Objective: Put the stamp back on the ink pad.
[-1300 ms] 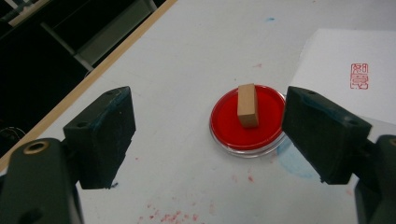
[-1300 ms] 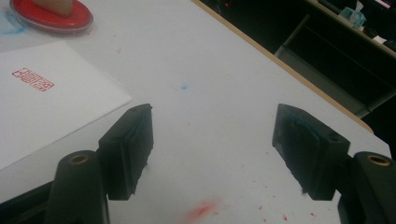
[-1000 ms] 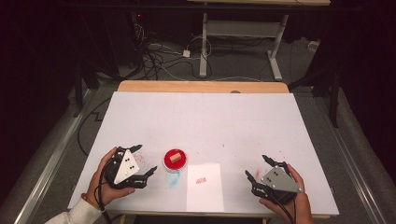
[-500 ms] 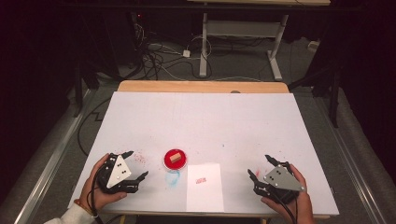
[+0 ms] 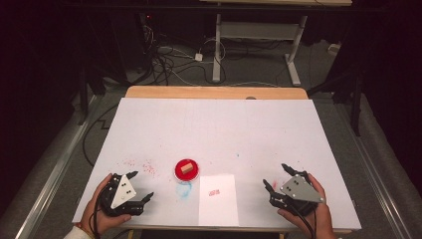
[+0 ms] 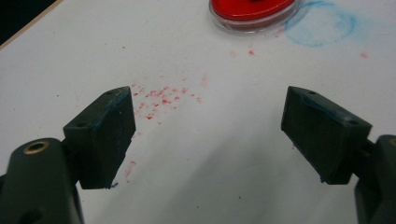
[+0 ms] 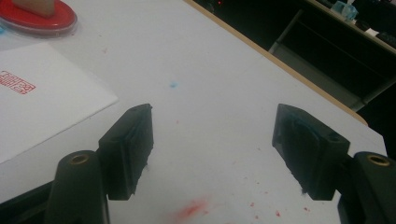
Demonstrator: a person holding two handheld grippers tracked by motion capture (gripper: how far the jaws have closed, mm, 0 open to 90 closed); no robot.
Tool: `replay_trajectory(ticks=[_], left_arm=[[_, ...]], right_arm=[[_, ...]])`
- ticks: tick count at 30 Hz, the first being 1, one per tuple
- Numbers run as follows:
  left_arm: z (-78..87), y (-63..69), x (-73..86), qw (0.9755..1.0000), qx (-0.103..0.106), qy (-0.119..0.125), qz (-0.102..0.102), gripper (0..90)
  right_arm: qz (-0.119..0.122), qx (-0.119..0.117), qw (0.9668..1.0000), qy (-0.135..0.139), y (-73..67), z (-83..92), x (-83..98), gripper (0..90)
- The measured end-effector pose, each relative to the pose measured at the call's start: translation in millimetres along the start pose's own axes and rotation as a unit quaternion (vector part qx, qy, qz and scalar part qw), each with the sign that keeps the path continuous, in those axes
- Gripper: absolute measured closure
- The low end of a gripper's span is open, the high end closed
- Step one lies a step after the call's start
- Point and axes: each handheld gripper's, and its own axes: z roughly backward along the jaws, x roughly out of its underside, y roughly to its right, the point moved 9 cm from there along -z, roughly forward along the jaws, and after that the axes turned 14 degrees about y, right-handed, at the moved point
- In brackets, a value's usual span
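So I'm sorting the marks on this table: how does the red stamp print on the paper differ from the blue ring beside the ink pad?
The stamp print is red, small and rectangular; the blue ring is a smudged circle. The stamp print sits on the paper sheet; the blue ring lies on the bare table, by the ink pad. Both are flat ink marks.

My white table (image 5: 219, 129), its wooden far edge (image 5: 214, 92) showing, carries a round red ink pad (image 5: 187, 170) near the front centre, with a small wooden stamp block (image 5: 186, 168) standing on it. A sheet of white paper (image 5: 218, 205) bearing a red stamp mark (image 5: 214, 192) lies just right of the pad, at the front edge. A blue smudged ring (image 5: 184, 189) marks the surface beside the pad, and red ink specks (image 5: 142, 166) dot it to the left.
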Motion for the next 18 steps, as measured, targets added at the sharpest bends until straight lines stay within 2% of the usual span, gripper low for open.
replay_trajectory(ticks=[4,8,14,18], left_arm=[[-2.0,1.3,-1.8,1.0,0.005,0.006,-0.001,17.4],[-1.5,2.3,1.3,0.9999,0.01,0.002,-0.002,17.4],[0.9,0.6,-2.3,0.9999,0.006,0.012,-0.003,17.4],[0.2,1.3,-2.0,0.9999,0.008,0.009,-0.003,17.4]], right_arm=[[0.004,0.001,1.0,-0.001,0.0,0.4,0.5,29.7],[0.007,0.003,1.0,0.002,-1.1,1.5,-2.8,29.8],[0.012,0.0,0.9999,-0.001,-4.5,0.8,-1.8,29.8],[0.009,-0.001,1.0,0.0,-3.6,1.0,-1.6,29.8]])
